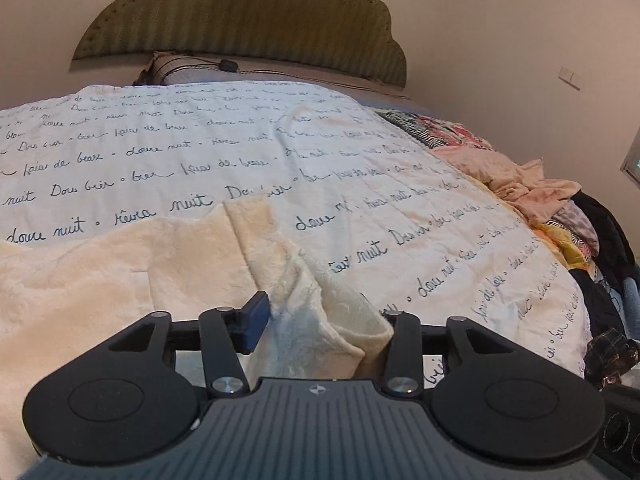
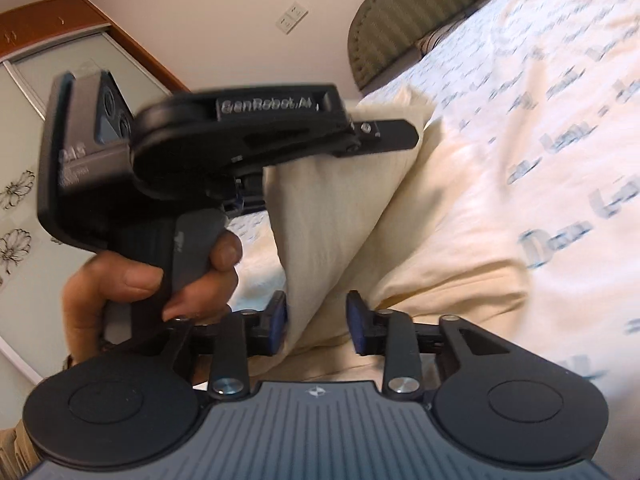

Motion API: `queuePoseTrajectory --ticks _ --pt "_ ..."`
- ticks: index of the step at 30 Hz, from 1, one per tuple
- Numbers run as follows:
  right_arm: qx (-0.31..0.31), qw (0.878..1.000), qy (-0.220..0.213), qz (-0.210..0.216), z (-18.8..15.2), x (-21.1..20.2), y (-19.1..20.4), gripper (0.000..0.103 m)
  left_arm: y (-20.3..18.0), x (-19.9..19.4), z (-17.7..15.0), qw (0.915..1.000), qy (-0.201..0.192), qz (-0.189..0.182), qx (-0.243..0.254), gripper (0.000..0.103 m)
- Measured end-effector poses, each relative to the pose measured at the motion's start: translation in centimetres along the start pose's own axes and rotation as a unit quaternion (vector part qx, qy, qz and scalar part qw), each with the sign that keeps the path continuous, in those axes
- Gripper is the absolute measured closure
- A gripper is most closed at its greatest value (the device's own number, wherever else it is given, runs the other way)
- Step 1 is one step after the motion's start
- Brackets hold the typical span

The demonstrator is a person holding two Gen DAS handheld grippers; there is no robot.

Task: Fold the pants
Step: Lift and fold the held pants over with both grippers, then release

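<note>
Cream pants lie at lower left of the left wrist view on a script-printed bedspread. Fabric looks plush, light, limp; likely drapes and slides. Take hems or waistband edges. Left gripper half open, cloth bunched between jaws. Right gripper partly open around a hanging fold, pads apparently not pressing. Clothes pile crowds the right edge; open room upper left.

There are two grippers: the left gripper and the right gripper. One pair of cream pants lies on one bed cover. One hand shows. One pile of clothes sits at the side.
</note>
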State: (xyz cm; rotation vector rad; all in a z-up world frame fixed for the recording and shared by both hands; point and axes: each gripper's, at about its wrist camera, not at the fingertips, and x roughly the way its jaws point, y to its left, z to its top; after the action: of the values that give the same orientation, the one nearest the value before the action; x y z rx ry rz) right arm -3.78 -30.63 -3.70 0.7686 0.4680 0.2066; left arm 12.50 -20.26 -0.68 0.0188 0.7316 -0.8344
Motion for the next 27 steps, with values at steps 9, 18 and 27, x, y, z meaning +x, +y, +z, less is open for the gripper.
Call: queuePoseTrajectory --ticks 9,18,27 --pt "-0.106 0.980 -0.064 -0.158 1.1 -4.8 0.9 0.057 3.8 -7.2 1.9 0.9893 -0.128 -0.013 -0.069 0.028" --pt "-0.183 0.975 -0.022 -0.126 10.0 3.2 -0.1 0.053 12.2 -10.4 0.1 0.9706 -0.113 0.132 -0.167 0.028" --pt "-0.232 0.957 0.038 -0.170 10.6 9.7 -1.9 0.084 14.0 -13.4 -3.7 0.9698 -0.074 0.175 -0.154 0.028"
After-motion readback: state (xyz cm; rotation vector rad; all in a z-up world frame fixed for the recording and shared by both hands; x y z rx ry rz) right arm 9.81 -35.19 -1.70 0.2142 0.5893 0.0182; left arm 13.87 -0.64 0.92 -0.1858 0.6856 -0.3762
